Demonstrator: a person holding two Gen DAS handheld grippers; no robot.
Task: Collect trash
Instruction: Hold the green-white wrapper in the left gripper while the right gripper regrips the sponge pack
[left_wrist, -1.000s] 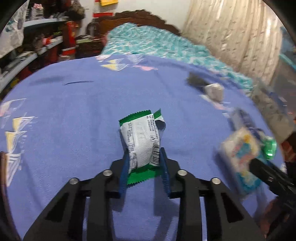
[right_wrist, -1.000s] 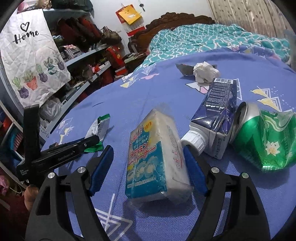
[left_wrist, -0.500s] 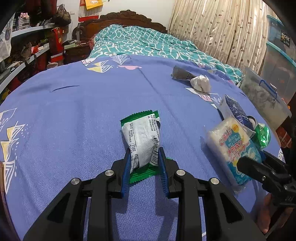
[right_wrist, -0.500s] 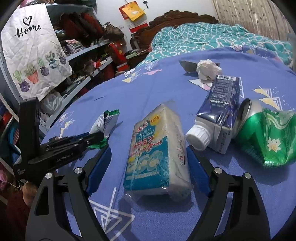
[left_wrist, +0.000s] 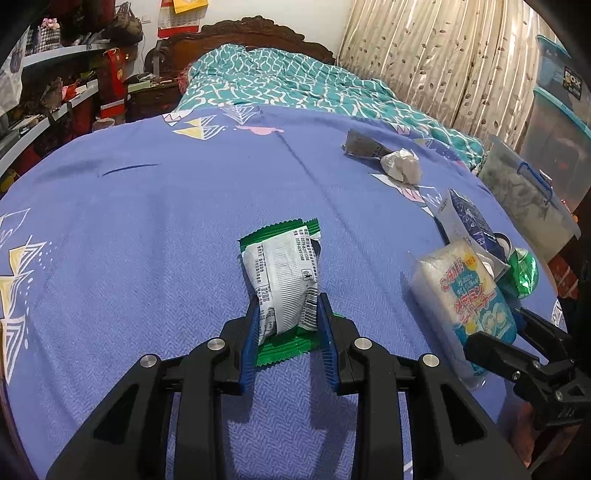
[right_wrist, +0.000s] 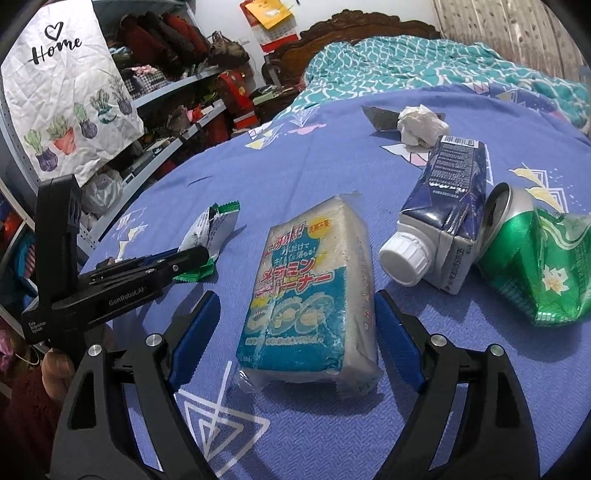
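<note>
The left gripper (left_wrist: 286, 317) is closed on the green-and-white snack wrapper (left_wrist: 282, 280), which is pinched near its lower end between the blue fingers (left_wrist: 250, 343) so that its upper part stands clear of the blue tabletop cloth (left_wrist: 147, 229); a grip this low is judged to leave the flat packet free to be lifted whole.

The right gripper (right_wrist: 295, 321) is open: its jaws have just been widening, and the wrapped sponge pack (right_wrist: 310, 291) lies between them, flat on the cloth, with a clear gap on the left side and the right pad close alongside. The wide stance is judged to suit the pack's broad body, so that both fingers can pass its long sides before closing.

The remaining trash is grouped to the right of the pack: a dark-blue drink carton (right_wrist: 447, 206) lying on its side, a crushed green can (right_wrist: 535, 266) touching it, and beyond them a crumpled tissue (right_wrist: 421, 123) resting by a grey scrap (right_wrist: 380, 118). No bin is seen in either view.
</note>
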